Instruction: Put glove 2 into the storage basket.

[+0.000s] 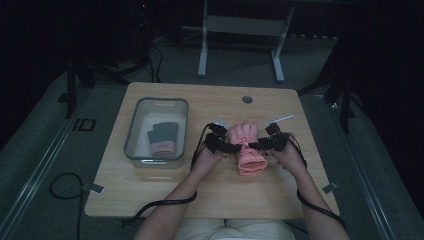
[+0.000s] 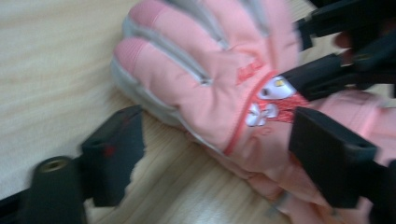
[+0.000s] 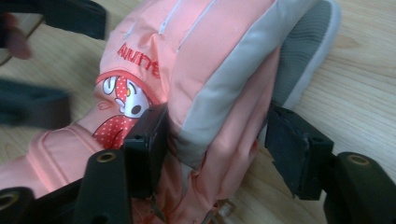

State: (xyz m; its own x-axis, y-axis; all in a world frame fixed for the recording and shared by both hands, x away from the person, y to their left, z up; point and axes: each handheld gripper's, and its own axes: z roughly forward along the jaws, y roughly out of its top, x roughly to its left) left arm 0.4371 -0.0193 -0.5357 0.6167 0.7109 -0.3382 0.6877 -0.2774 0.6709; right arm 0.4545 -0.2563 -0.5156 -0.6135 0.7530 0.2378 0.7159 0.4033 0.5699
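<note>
Table (image 1: 150, 195), wood-topped, bearing all items. Bin (image 1: 131, 131), clear, to the left of both grippers, holding a dark glove (image 1: 163, 135) on a pink one, probably sorted there. Pink glove (image 1: 248, 150), flat on the table between the grippers. Left gripper (image 2: 215, 154): jaws wide apart astride the glove's cuff end, closed on nothing. Right gripper (image 3: 212, 144): jaws partly open either side of the glove's edge, seemingly poised to pinch. Red embroidered lettering beside a cartoon patch; unreadable.
</note>
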